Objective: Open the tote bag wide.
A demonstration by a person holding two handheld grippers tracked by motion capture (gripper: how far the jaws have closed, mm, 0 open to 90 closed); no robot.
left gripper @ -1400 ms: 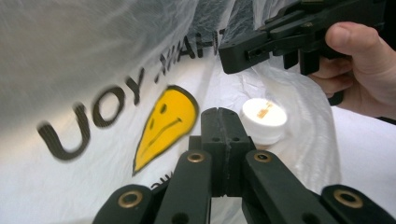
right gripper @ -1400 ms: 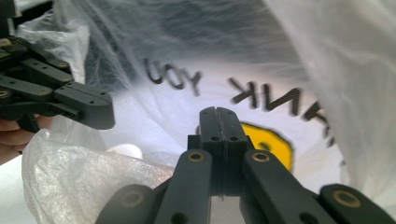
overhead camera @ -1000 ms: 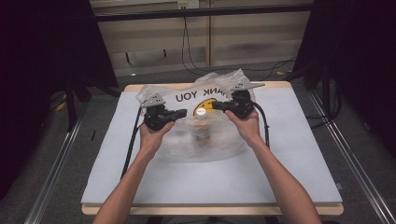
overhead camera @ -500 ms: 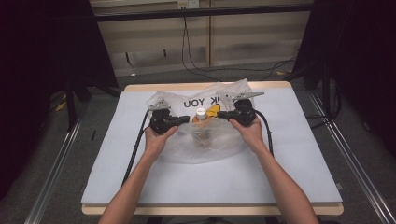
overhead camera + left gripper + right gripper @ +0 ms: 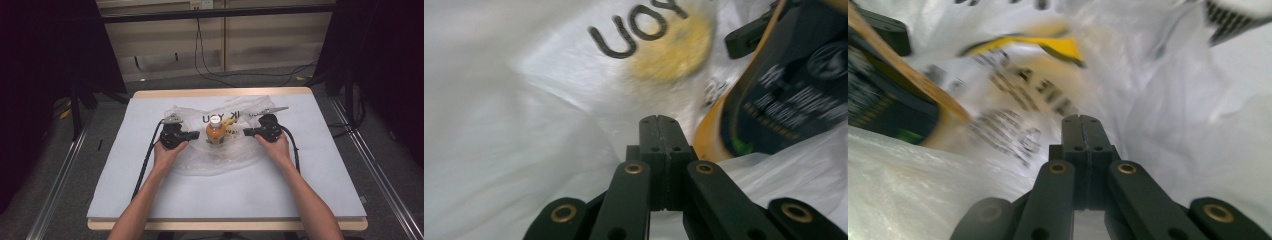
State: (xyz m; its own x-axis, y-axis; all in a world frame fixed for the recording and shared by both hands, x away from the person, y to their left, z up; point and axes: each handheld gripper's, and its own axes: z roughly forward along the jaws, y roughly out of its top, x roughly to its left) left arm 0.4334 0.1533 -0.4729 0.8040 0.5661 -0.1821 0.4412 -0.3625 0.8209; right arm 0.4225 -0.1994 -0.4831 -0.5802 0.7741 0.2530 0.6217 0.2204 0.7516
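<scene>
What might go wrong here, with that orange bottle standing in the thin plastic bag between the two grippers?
1. The bottle stands upright on crumpled film; a tug on the plastic bag may tip it.
2. The left gripper and right gripper have shut jaws at the bag on either side; whether film is pinched I cannot tell, but thin plastic could slip or tear.

- From above, my table (image 5: pixel 150 190) sits evenly lit while the room around it falls dark.
- My gripper views blur the plastic bag (image 5: pixel 499 125); its print smears, and my black jaws stay sharp.
</scene>
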